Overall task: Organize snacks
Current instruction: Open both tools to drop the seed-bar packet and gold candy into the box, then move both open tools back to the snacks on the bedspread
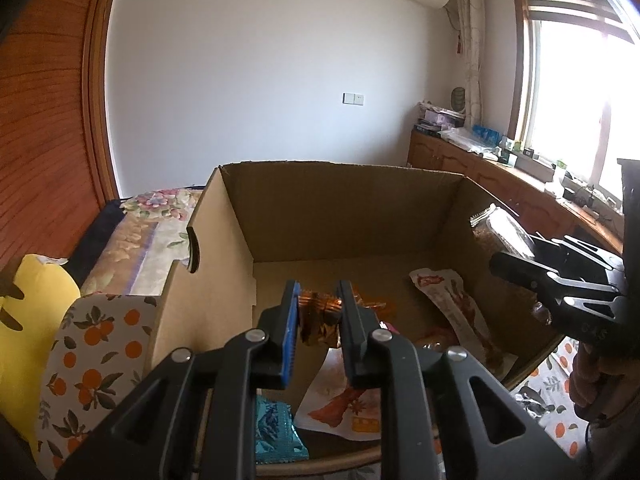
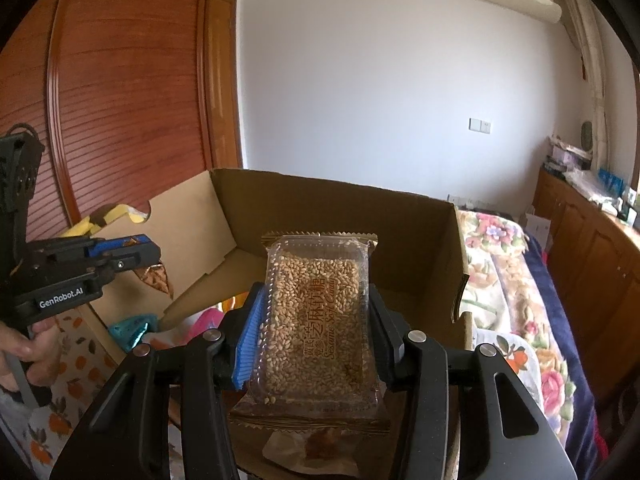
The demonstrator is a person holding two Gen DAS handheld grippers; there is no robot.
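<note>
An open cardboard box (image 1: 340,208) stands in front of both grippers. My left gripper (image 1: 319,288) is shut on a small copper-brown foil snack (image 1: 320,316) and holds it over the box's inside. The right wrist view shows this gripper (image 2: 154,254) at the left with the snack (image 2: 154,280) hanging below its fingers. My right gripper (image 2: 316,292) is shut on a clear pack of sesame candy (image 2: 316,320), held over the box (image 2: 320,208). In the left wrist view the right gripper (image 1: 520,254) reaches in over the box's right wall with the pack (image 1: 500,232).
On the box floor lie two white packets with red prints (image 1: 460,312) (image 1: 340,404) and a teal packet (image 1: 276,432). A cloth with an orange-fruit pattern (image 1: 92,360) and a yellow cushion (image 1: 32,320) lie left of the box. A floral bed (image 2: 512,280) and wooden cabinets (image 2: 592,248) are at the right.
</note>
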